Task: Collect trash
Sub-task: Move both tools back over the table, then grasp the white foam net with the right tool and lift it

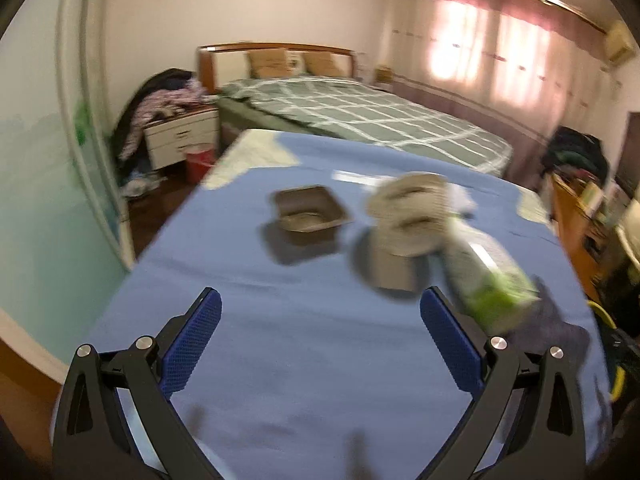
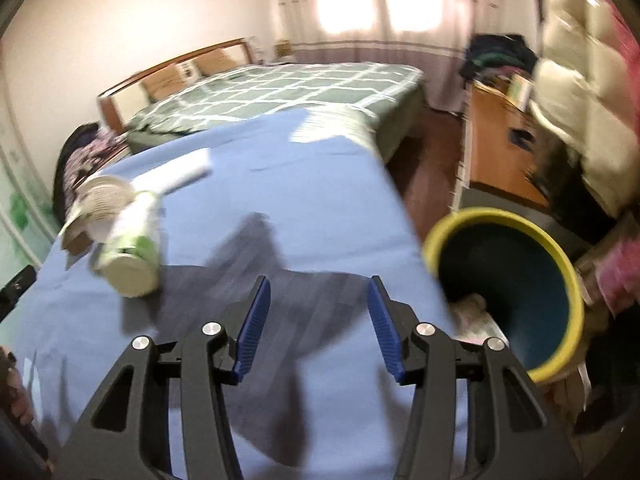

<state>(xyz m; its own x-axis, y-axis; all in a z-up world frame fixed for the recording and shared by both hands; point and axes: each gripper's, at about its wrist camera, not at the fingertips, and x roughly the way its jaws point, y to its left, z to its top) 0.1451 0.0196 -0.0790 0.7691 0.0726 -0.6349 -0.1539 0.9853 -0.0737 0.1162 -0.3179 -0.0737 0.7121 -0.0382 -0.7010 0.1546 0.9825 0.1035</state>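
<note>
On the blue-covered table (image 1: 248, 264) lie a brown plastic tray (image 1: 308, 212), a tipped ribbed paper cup (image 1: 408, 216) and, against the cup, a green-and-white bottle (image 1: 488, 276) on its side. My left gripper (image 1: 321, 294) is open and empty over the near part of the table, short of the tray. From the right wrist I see the same cup (image 2: 100, 204) and bottle (image 2: 132, 252) at the left, with a flat white piece (image 2: 176, 176) behind them. My right gripper (image 2: 318, 280) is open and empty above the cloth. A yellow-rimmed blue bin (image 2: 508, 292) stands off the table's right edge, with crumpled paper (image 2: 476, 312) inside.
A bed with a green checked cover (image 1: 360, 116) lies beyond the table. A white nightstand (image 1: 180, 136) piled with clothes and a red bucket (image 1: 198, 160) stand at the left. A cluttered wooden desk (image 2: 500, 136) is at the right. Both views are motion-blurred.
</note>
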